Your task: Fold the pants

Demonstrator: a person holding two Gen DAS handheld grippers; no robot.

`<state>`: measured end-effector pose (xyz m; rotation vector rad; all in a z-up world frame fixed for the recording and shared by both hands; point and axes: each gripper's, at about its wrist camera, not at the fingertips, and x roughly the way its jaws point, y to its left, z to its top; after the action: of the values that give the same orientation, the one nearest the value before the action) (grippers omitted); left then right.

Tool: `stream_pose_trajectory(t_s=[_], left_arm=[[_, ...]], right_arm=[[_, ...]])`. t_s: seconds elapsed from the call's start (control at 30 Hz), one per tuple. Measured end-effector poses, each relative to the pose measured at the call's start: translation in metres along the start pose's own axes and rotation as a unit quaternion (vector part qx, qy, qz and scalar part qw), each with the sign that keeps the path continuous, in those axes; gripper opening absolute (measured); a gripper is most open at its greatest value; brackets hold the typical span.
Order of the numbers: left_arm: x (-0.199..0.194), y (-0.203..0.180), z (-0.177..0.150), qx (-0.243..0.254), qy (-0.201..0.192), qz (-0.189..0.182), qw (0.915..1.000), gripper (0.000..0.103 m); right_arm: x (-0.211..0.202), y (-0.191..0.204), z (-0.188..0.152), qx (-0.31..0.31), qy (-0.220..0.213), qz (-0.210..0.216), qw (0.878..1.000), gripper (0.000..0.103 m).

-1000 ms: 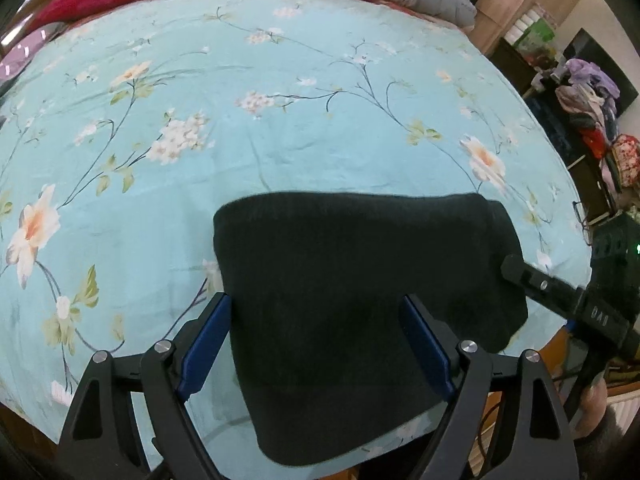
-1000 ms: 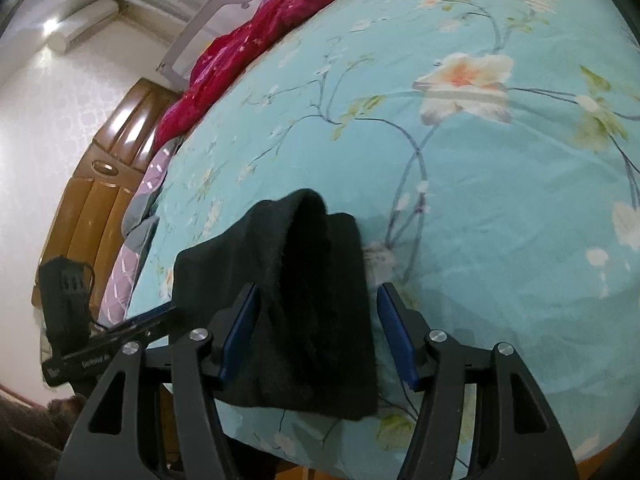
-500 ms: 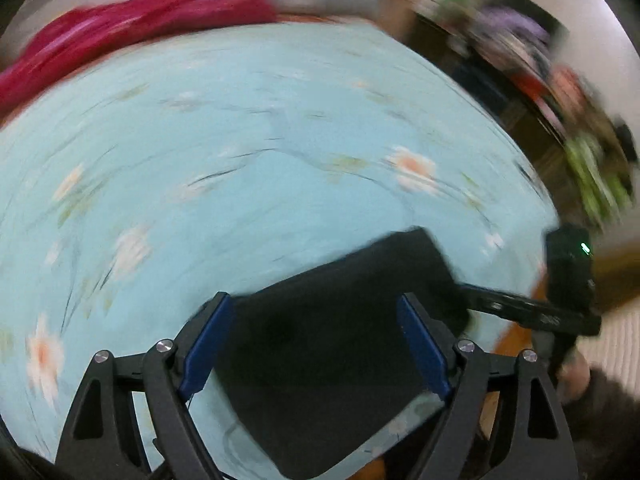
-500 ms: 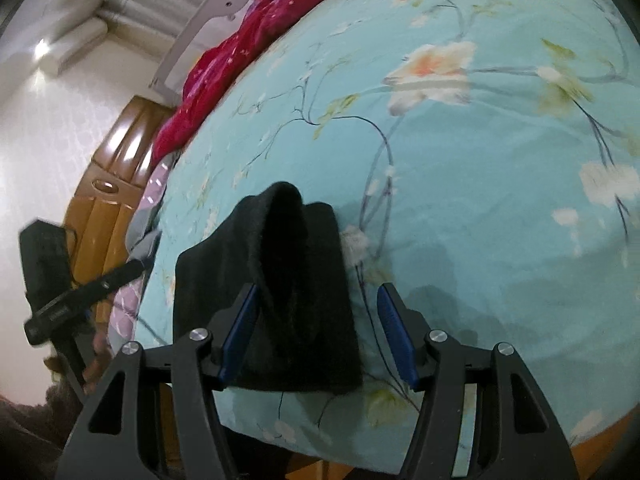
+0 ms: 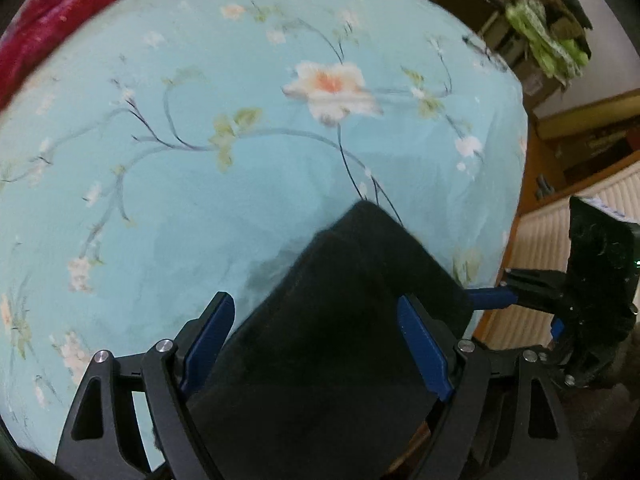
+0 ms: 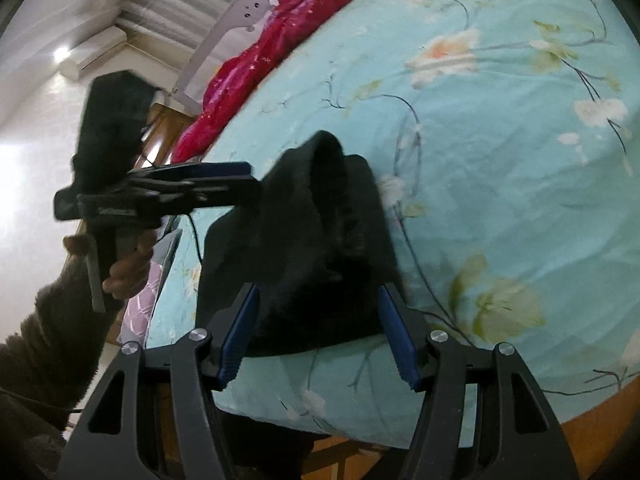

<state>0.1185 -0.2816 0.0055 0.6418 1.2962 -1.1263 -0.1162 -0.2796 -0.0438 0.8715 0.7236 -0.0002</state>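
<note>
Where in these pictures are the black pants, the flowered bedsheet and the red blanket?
black pants (image 6: 320, 240), right wrist view, middle of the folded bundle
flowered bedsheet (image 5: 240, 200), left wrist view, bare blue area
red blanket (image 6: 280, 32), right wrist view, middle of its crumpled length

Left gripper (image 5: 316, 344), pointing steeply down, jaws spread wide, blue pads (image 5: 424, 348) apart. Right gripper (image 6: 318, 336), tilted moderately downward, jaws likewise parted. A hand (image 6: 128, 262) in a dark fuzzy sleeve (image 6: 48, 328) grasps the left gripper's handle.
</note>
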Motion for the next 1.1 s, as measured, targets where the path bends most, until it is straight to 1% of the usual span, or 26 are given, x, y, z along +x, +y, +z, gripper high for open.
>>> stream_pose_trajectory(t_s=[0.07,0.13,0.17,0.2,0.23,0.27,0.33,0.4,0.43,0.47,0.5,0.53,0.57,0.6,0.63,0.7,0.73,0.8,0.83,0.87,0.9,0.93,0.97,1.0,1.03,1.1], left_arm=[[0.011,0.001,-0.002,0.004,0.024,-0.011,0.9996,0.084],[0.022,-0.001,-0.005,0.012,0.035,-0.006,0.9993,0.083],[0.025,-0.003,-0.007,0.014,0.029,0.0,0.9995,0.076],[0.023,-0.004,-0.008,0.014,0.026,-0.001,0.9996,0.068],[0.019,-0.007,-0.007,0.01,0.018,0.002,0.9998,0.056],[0.01,-0.008,-0.007,0.003,0.005,0.006,1.0,0.042],[-0.01,-0.011,-0.005,-0.015,-0.02,-0.015,0.9996,0.032],[-0.026,-0.014,-0.005,-0.024,-0.046,-0.037,0.998,0.032],[-0.027,-0.016,-0.005,-0.026,-0.053,-0.038,0.9976,0.034],[-0.024,-0.018,-0.003,-0.023,-0.053,-0.031,0.9979,0.035],[-0.012,-0.018,-0.003,-0.023,-0.042,-0.013,0.9988,0.036],[0.002,-0.017,-0.002,-0.03,-0.025,0.002,0.9992,0.038],[0.016,-0.016,-0.002,-0.037,-0.012,0.015,0.9991,0.044],[0.027,-0.013,-0.003,-0.048,-0.011,0.029,0.9984,0.048],[0.028,-0.011,-0.004,-0.057,-0.021,0.035,0.9976,0.056],[0.019,-0.005,-0.008,-0.085,-0.035,0.029,0.9954,0.058],[0.012,-0.001,-0.011,-0.097,-0.039,0.025,0.9942,0.058],[-0.014,0.009,-0.021,-0.128,-0.063,0.024,0.9895,0.056],[-0.03,0.015,-0.029,-0.143,-0.082,0.022,0.986,0.057],[-0.041,0.016,-0.037,-0.154,-0.094,0.022,0.9834,0.062],[-0.057,0.024,-0.05,-0.176,-0.111,0.028,0.9778,0.066],[-0.067,0.03,-0.06,-0.194,-0.125,0.028,0.9726,0.073],[-0.074,0.035,-0.072,-0.215,-0.138,0.025,0.9665,0.078],[-0.079,0.041,-0.088,-0.238,-0.145,0.027,0.9599,0.079],[-0.079,0.047,-0.102,-0.255,-0.145,0.027,0.9556,0.079],[-0.069,0.056,-0.128,-0.283,-0.13,0.022,0.9499,0.079]], right_arm=[[0.002,0.006,-0.001,-0.008,-0.003,0.013,1.0,0.061],[0.011,0.013,-0.001,-0.024,0.005,0.009,1.0,0.05],[0.016,0.013,-0.001,-0.028,0.009,-0.003,1.0,0.046],[0.019,0.012,0.0,-0.028,0.01,-0.014,0.999,0.037],[0.02,0.008,0.0,-0.018,0.006,-0.018,1.0,0.032],[0.019,0.004,0.002,-0.007,0.006,-0.012,1.0,0.031],[0.01,-0.002,0.006,0.019,0.002,0.013,1.0,0.029],[-0.004,0.001,0.007,0.021,-0.011,0.03,0.999,0.029],[-0.012,0.004,0.007,0.014,-0.021,0.035,0.999,0.029],[-0.016,0.005,0.006,0.01,-0.027,0.035,0.999,0.029],[-0.018,0.002,0.004,0.01,-0.031,0.029,0.999,0.029],[-0.016,-0.002,0.003,0.015,-0.027,0.024,0.999,0.029],[-0.008,-0.011,0.001,0.025,-0.012,0.003,1.0,0.029],[0.0,-0.017,0.0,0.031,-0.001,-0.015,0.999,0.029],[0.006,-0.021,-0.003,0.035,0.006,-0.018,0.999,0.029],[0.0,-0.016,-0.002,0.035,-0.003,-0.019,0.999,0.03],[-0.004,-0.013,0.001,0.034,-0.002,-0.01,0.999,0.031],[-0.015,-0.01,0.006,0.03,-0.007,-0.011,0.999,0.037],[-0.026,-0.01,0.011,0.027,-0.019,-0.012,0.999,0.044],[-0.032,-0.011,0.014,0.028,-0.028,-0.01,0.999,0.051],[-0.039,-0.012,0.02,0.032,-0.043,-0.014,0.998,0.066],[-0.041,-0.011,0.025,0.036,-0.053,-0.02,0.998,0.075],[-0.041,-0.01,0.031,0.035,-0.054,-0.019,0.998,0.076],[-0.038,-0.007,0.037,0.03,-0.05,-0.013,0.998,0.076],[-0.03,-0.003,0.045,0.019,-0.037,-0.011,0.999,0.076],[-0.01,0.007,0.048,0.002,-0.009,-0.021,1.0,0.076]])
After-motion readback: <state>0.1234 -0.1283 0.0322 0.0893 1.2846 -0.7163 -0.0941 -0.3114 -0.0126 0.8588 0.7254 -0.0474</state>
